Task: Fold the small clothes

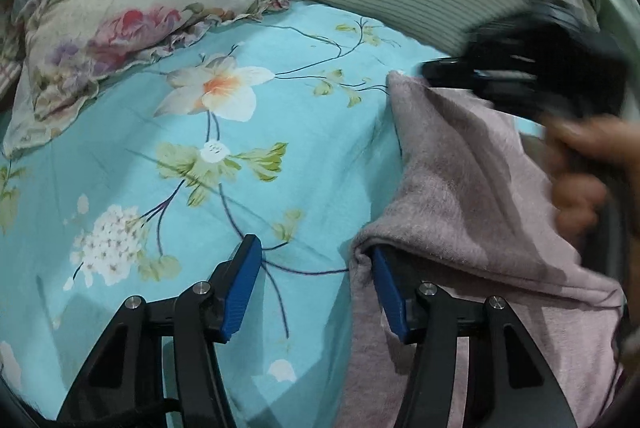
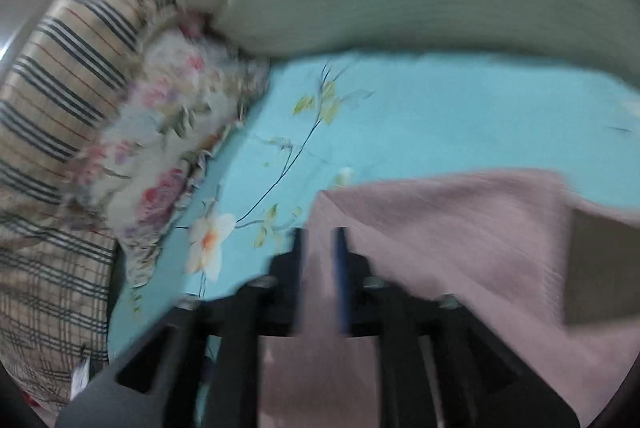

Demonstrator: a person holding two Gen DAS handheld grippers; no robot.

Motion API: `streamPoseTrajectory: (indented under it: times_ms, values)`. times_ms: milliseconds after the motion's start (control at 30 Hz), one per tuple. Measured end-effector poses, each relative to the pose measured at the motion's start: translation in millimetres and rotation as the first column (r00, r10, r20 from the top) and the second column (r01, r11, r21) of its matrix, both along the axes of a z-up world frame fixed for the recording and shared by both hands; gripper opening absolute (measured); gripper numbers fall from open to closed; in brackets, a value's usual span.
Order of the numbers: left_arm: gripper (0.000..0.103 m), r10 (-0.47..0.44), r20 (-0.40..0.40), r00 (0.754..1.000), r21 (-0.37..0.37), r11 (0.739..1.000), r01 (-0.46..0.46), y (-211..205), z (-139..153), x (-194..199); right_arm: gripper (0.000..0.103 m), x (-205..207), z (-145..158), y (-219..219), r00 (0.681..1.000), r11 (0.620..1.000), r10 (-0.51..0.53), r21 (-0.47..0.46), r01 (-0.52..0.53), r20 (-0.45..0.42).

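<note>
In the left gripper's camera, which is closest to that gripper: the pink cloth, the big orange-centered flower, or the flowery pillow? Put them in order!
1. Pink cloth: draped over the left gripper's right-hand finger.
2. Orange-centered flower: printed mid-sheet, ahead.
3. Floral pillow: far upper left.

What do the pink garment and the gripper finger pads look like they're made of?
The pink garment looks like a soft knit or fleece, matte with a fuzzy nap along its folds. The left gripper has blue finger pads that look like ribbed plastic or rubber, judging by fine ridges; which one is unclear.
</note>
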State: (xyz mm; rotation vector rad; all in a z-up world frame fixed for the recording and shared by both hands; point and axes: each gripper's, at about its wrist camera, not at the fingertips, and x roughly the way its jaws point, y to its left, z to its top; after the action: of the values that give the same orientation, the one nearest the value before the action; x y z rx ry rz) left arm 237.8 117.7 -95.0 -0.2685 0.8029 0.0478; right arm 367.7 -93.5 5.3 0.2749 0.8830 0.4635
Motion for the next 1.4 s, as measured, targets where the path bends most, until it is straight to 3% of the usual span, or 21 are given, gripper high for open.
streamPoseTrajectory:
  times_ms: [33, 133, 200, 233, 367, 433, 567, 600, 633, 700, 767, 800, 867, 900, 967, 1133, 1200, 1267, 1333, 1400]
  values:
    - [0.057, 0.0, -0.002, 1.0, -0.005, 1.0, 0.0, 1, 1, -2, 0.055, -21, 8, -24, 0.998, 0.999, -0.047, -0.003, 0.047, 0.032]
    - [0.054, 0.014, -0.023, 1.0, 0.01, 1.0, -0.013, 5, 3, -9, 0.055, -76, 17, -99, 0.975, 0.976, -0.212, -0.044, 0.215, 0.065]
    - [0.054, 0.003, -0.039, 0.999, 0.022, 1.0, -0.002, 5, 5, -12, 0.055, -114, 15, -154, 0.929, 0.928, -0.361, -0.071, 0.367, 0.081]
    - [0.054, -0.005, -0.045, 0.999, 0.026, 1.0, 0.006, 5, 7, -12, 0.055, -138, 14, -189, 0.887, 0.885, -0.453, -0.08, 0.459, 0.084]
    - [0.054, -0.03, -0.037, 0.999, 0.01, 1.0, 0.03, 3, 19, -6, 0.055, -182, 3, -259, 0.792, 0.79, -0.609, -0.051, 0.61, 0.042]
    - [0.054, -0.035, -0.027, 0.999, 0.03, 0.999, 0.035, -2, 26, 4, 0.055, -183, -4, -267, 0.79, 0.789, -0.612, -0.053, 0.612, 0.022]
    - [0.054, -0.058, -0.012, 0.998, 0.113, 0.992, 0.059, -19, 34, 29, 0.052, -160, -20, -259, 0.842, 0.842, -0.539, -0.026, 0.538, -0.022]
    - [0.054, -0.065, -0.023, 0.998, 0.132, 0.989, 0.068, -23, 32, 37, 0.026, -151, -22, -254, 0.85, 0.85, -0.525, -0.061, 0.523, -0.039]
    - [0.054, -0.071, -0.046, 0.996, 0.156, 0.985, 0.077, -27, 27, 45, 0.007, -151, -22, -254, 0.85, 0.851, -0.524, -0.076, 0.52, -0.053]
    - [0.051, -0.061, -0.072, 0.996, 0.193, 0.978, 0.074, -31, 20, 54, 0.007, -163, -1, -255, 0.829, 0.829, -0.559, -0.03, 0.559, 0.01]
    - [0.047, -0.051, -0.091, 0.995, 0.227, 0.971, 0.071, -33, 14, 58, 0.008, -178, 22, -259, 0.769, 0.769, -0.634, -0.038, 0.638, 0.082]
    - [0.047, -0.043, -0.102, 0.994, 0.239, 0.969, 0.067, -32, 11, 59, 0.013, -181, 25, -262, 0.743, 0.744, -0.662, -0.041, 0.667, 0.097]
    - [0.047, -0.023, -0.116, 0.993, 0.249, 0.967, 0.052, -28, 5, 60, 0.05, -181, 26, -265, 0.717, 0.708, -0.689, -0.113, 0.697, 0.105]
    - [0.048, -0.018, -0.121, 0.992, 0.245, 0.968, 0.047, -26, 2, 61, 0.068, -180, 24, -264, 0.723, 0.713, -0.683, -0.124, 0.691, 0.099]
    - [0.048, -0.009, -0.116, 0.993, 0.238, 0.971, 0.037, -25, 0, 60, 0.069, -187, 24, -261, 0.745, 0.741, -0.658, -0.082, 0.667, 0.111]
    - [0.048, -0.003, -0.111, 0.994, 0.258, 0.966, 0.032, -28, 1, 58, 0.069, -194, 29, -234, 0.798, 0.796, -0.576, -0.1, 0.596, 0.178]
    - [0.048, 0.0, -0.121, 0.993, 0.242, 0.97, 0.03, -25, 4, 58, 0.068, -182, 23, -227, 0.846, 0.845, -0.512, -0.087, 0.527, 0.148]
    - [0.045, 0.002, -0.108, 0.994, 0.197, 0.98, 0.019, -21, 13, 53, 0.068, -170, 14, -220, 0.868, 0.864, -0.481, -0.102, 0.493, 0.121]
    - [0.046, -0.031, -0.043, 0.999, 0.127, 0.991, 0.036, -20, 32, 44, 0.068, -159, 3, -217, 0.881, 0.876, -0.464, -0.102, 0.471, 0.087]
    - [0.051, -0.081, -0.017, 0.997, 0.134, 0.988, 0.083, -31, 43, 43, 0.068, -150, -9, -215, 0.896, 0.893, -0.443, -0.073, 0.444, 0.031]
